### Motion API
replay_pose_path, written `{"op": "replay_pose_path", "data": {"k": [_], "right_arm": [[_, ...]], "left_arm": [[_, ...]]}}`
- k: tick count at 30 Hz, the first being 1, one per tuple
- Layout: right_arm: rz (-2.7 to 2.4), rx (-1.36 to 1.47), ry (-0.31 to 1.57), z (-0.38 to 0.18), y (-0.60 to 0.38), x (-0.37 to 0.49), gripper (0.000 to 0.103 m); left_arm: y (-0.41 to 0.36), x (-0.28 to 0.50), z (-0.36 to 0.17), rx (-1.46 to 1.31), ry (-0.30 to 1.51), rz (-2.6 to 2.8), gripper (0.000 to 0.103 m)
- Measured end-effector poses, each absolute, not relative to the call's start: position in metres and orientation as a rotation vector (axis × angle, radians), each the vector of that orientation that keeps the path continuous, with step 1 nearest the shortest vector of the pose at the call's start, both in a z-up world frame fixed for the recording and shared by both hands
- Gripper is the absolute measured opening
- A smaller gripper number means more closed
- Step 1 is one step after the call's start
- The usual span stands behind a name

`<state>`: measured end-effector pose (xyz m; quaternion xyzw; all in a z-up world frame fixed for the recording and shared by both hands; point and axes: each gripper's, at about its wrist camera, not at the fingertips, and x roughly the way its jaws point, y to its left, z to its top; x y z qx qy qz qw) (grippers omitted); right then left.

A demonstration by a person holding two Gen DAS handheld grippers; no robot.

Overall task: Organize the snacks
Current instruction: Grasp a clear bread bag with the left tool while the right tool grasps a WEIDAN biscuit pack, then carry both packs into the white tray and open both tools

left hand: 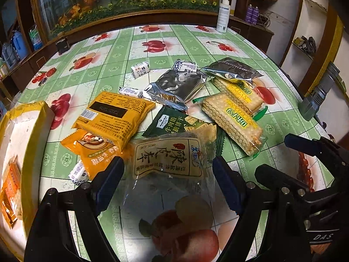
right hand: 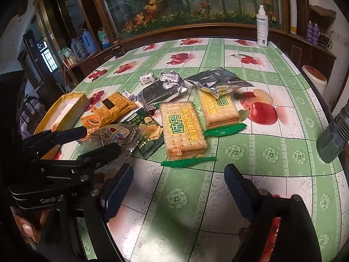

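Observation:
A heap of snacks lies on the fruit-print tablecloth [left hand: 161, 43]. My left gripper [left hand: 168, 170] is open, its fingers on either side of a clear packet with a beige label [left hand: 168, 157]; in the right wrist view it [right hand: 98, 139] straddles that packet [right hand: 115, 135]. Around it lie orange packets [left hand: 113, 113], a dark green cracker pack [left hand: 172, 122], two WEIDAN cracker packs [right hand: 183, 128], silver foil packs [left hand: 176, 87] and small white candies [left hand: 140, 69]. My right gripper [right hand: 178, 181] is open and empty above bare cloth, short of the crackers. It shows at the right of the left wrist view [left hand: 281, 157].
An open yellow box [left hand: 24, 148] holding an orange packet stands at the left table edge. A white spray bottle [left hand: 223, 15] stands at the far edge. A grey metal clamp [right hand: 333, 139] sits at the right edge. A glass cabinet stands behind the table.

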<state>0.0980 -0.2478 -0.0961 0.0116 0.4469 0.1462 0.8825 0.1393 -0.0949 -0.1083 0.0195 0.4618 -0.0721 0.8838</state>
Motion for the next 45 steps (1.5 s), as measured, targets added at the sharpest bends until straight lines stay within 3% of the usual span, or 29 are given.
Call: {"op": "replay_pose_path", "data": {"k": [4, 9, 17, 19, 21, 22, 28, 32, 45], "right_arm": [[0.303, 0.038, 0.939, -0.099, -0.249, 0.111, 0.087], [0.32, 0.021, 0.941, -0.101, -0.239, 0.128, 0.087], [0.325, 0.047, 0.99, -0.119, -0.235, 0.157, 0.086], [0.324, 0.046, 0.99, -0.119, -0.235, 0.16, 0.08], [0.326, 0.035, 0.988, -0.118, -0.234, 0.161, 0.05], [0.333, 0.031, 0.99, -0.118, -0.233, 0.16, 0.048], [0.316, -0.028, 0.949, -0.11, -0.227, 0.139, 0.048], [0.334, -0.019, 0.905, -0.093, -0.228, 0.12, 0.048], [0.429, -0.011, 0.851, -0.062, -0.209, 0.081, 0.048]], "left_arm": [[-0.089, 0.148, -0.112, 0.001, 0.962, -0.157, 0.084], [-0.073, 0.148, -0.112, -0.002, 0.941, -0.155, 0.072], [-0.044, 0.138, -0.112, -0.073, 0.942, -0.198, 0.067], [-0.043, 0.133, -0.111, -0.071, 0.938, -0.196, 0.066], [-0.042, 0.129, -0.111, -0.066, 0.932, -0.189, 0.065], [-0.042, 0.126, -0.11, -0.063, 0.928, -0.187, 0.065], [-0.035, 0.103, -0.107, -0.084, 0.904, -0.183, 0.064], [-0.031, 0.084, -0.097, -0.076, 0.868, -0.176, 0.051], [-0.016, 0.042, -0.092, -0.038, 0.85, -0.153, 0.046]]}}
